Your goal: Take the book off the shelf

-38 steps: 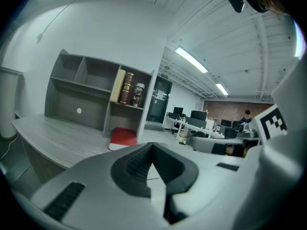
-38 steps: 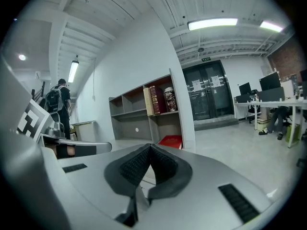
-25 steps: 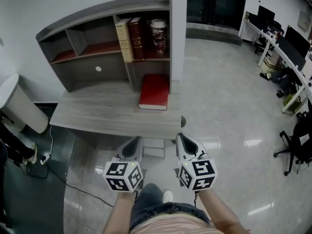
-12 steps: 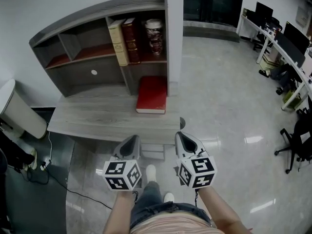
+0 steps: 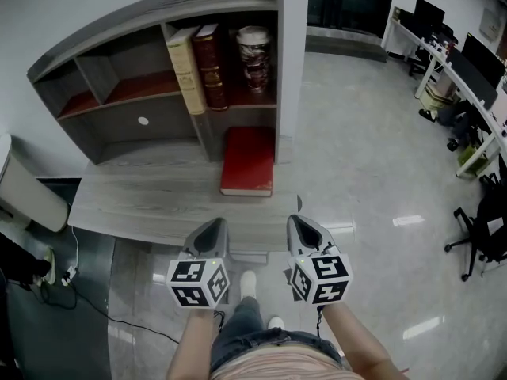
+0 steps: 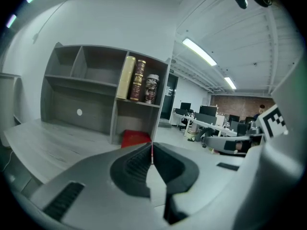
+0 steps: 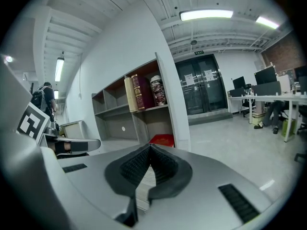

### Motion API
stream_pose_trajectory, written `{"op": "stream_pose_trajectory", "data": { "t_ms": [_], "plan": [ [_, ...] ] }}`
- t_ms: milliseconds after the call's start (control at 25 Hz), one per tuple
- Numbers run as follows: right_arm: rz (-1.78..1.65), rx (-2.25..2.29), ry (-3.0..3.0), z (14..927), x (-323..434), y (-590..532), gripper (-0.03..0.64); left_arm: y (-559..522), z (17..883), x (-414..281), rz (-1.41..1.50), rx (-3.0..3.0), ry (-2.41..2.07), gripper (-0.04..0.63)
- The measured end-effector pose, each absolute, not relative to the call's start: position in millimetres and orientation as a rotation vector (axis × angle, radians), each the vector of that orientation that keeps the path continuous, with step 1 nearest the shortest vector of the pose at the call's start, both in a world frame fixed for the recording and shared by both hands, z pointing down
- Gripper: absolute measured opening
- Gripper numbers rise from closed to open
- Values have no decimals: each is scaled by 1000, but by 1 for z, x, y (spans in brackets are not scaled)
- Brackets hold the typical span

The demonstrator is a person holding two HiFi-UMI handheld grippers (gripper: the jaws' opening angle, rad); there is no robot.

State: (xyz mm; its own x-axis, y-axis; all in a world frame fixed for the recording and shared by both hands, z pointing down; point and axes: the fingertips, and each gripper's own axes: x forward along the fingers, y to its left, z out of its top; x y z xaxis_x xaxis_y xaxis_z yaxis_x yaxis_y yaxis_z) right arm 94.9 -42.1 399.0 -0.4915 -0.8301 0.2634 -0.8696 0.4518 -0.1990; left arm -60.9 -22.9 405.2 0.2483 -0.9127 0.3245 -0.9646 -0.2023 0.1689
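Note:
A grey shelf unit (image 5: 150, 22) stands on a grey desk (image 5: 150, 204). In its upper right compartment a cream book (image 5: 184, 70) and a dark red book (image 5: 211, 66) stand upright beside a patterned can (image 5: 255, 58). A red book (image 5: 249, 160) lies flat on the desk below them. My left gripper (image 5: 208, 230) and right gripper (image 5: 299, 225) hang side by side just short of the desk's near edge, both shut and empty. The books show small in the left gripper view as cream book (image 6: 126, 77) and red book (image 6: 134, 138), and in the right gripper view as dark red book (image 7: 142, 92).
A white bin (image 5: 28, 187) stands left of the desk, with a cable (image 5: 119, 315) on the floor. Office desks with monitors (image 5: 467, 70) and a black chair (image 5: 483, 236) fill the right side. A glass door (image 5: 348, 6) lies beyond the shelf.
Both grippers and the person have come closer to the desk; the shelf and books now sit larger and lower in the head view. The jaws stayed shut.

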Motion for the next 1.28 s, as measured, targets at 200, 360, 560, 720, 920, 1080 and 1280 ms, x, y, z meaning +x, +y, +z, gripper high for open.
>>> {"op": "stream_pose_trajectory", "data": {
  "t_ms": [200, 360, 560, 720, 920, 1080, 1280],
  "plan": [
    [498, 1523, -2521, 410, 79, -82, 8, -63, 416, -77, 270, 2196, -1694, 12],
    [533, 1519, -2477, 420, 64, -106, 8, -92, 423, -88, 283, 2191, -1650, 12],
    [564, 1523, -2439, 429, 47, -131, 8, -121, 434, -100, 299, 2189, -1600, 14],
    [579, 1527, -2416, 435, 36, -147, 8, -139, 441, -106, 306, 2189, -1566, 14],
    [590, 1552, -2367, 443, 29, -165, 8, -160, 452, -113, 320, 2189, -1517, 14],
    [604, 1560, -2329, 449, 26, -175, 8, -173, 459, -117, 337, 2185, -1472, 14],
    [615, 1595, -2233, 458, 27, -188, 8, -188, 471, -118, 361, 2178, -1415, 15]
  ]
}}
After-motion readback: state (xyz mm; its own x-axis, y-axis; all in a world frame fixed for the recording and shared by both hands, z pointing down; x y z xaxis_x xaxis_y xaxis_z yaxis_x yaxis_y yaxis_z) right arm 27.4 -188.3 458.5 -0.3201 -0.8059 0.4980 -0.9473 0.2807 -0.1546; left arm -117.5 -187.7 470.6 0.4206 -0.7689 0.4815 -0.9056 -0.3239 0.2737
